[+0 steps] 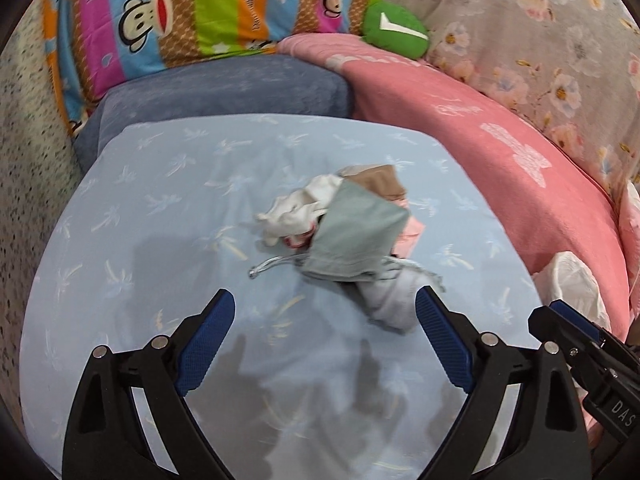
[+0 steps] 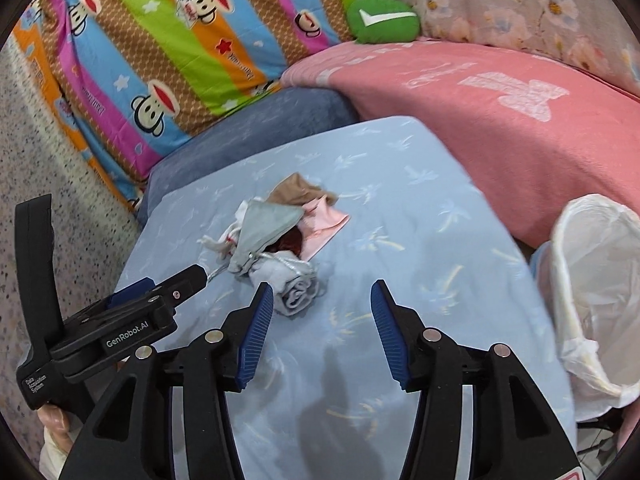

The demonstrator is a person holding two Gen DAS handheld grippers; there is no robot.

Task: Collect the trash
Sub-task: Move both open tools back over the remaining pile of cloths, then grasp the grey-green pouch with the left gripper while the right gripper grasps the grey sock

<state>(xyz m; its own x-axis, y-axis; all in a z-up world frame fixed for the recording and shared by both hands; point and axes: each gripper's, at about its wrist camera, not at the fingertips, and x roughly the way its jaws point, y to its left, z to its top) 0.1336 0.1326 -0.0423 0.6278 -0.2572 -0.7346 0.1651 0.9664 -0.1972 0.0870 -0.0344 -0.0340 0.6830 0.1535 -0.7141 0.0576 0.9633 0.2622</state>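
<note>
A small heap of trash [image 1: 348, 236] lies on the light blue palm-print sheet [image 1: 168, 208]: crumpled white paper, a grey-green piece, brown and pink scraps, a pale grey roll and a bit of clear plastic. The same trash heap [image 2: 280, 240] shows in the right wrist view. My left gripper [image 1: 326, 304] stands open just short of the heap, its right finger [image 1: 440, 340] beside the grey roll, nothing between the pads. My right gripper [image 2: 322, 300] is open too, with the grey roll [image 2: 298, 292] just past its left finger [image 2: 256, 332]. A white-lined bin [image 2: 596, 300] sits at the right.
A pink blanket [image 2: 500, 120] lies behind the sheet, with a green cushion [image 2: 380, 18] and a striped monkey-print quilt [image 2: 160, 60] further back. A blue cushion [image 1: 224, 88] borders the sheet's far edge. Speckled floor [image 2: 40, 160] is at the left. The white-lined bin [image 1: 572, 284] shows at the right.
</note>
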